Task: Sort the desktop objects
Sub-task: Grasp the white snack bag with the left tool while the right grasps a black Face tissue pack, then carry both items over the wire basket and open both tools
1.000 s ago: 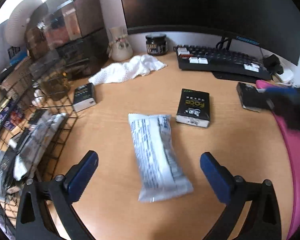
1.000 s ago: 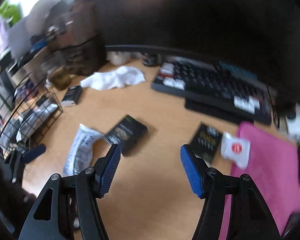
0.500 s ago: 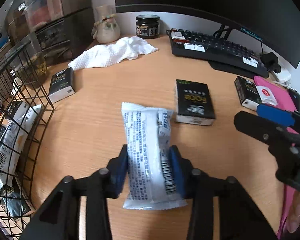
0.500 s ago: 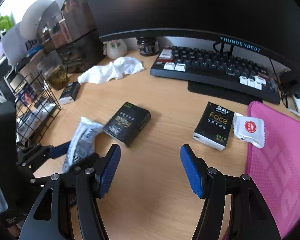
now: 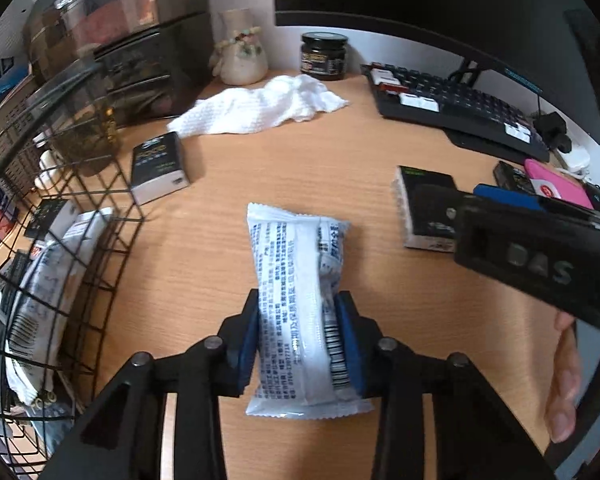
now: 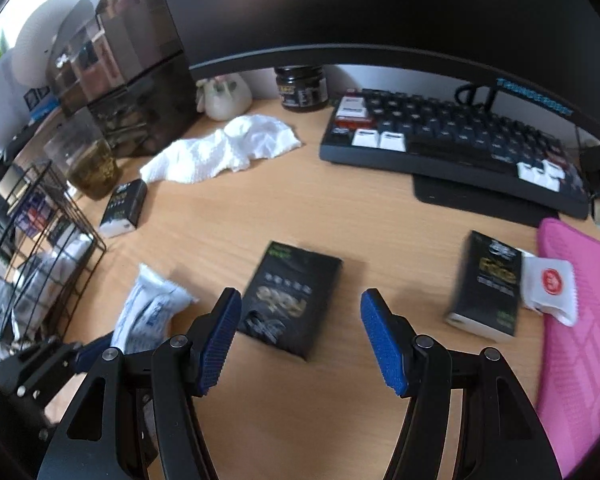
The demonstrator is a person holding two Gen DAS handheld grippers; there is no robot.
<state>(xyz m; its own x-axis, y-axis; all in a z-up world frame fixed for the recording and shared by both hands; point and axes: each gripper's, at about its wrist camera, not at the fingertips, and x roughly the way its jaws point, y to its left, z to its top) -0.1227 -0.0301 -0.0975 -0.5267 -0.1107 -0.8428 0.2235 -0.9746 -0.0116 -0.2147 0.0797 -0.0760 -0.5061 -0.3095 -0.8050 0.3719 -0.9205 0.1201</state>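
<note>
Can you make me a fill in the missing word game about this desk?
1. The left gripper is shut on the ____ packet.
2. The right gripper has its jaws ____.
3. The crumpled cloth is ____ in colour.
4. The mat beside the keyboard is ____.

Missing words: white, open, white, pink

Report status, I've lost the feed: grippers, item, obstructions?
Left gripper shut on white packet. Right gripper open, hovering over black box. Wire basket left of packet, path unobstructed.

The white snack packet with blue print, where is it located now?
In the left wrist view, the white snack packet sits clamped in the left gripper, above the desk, between the wire basket and a black box.
</note>
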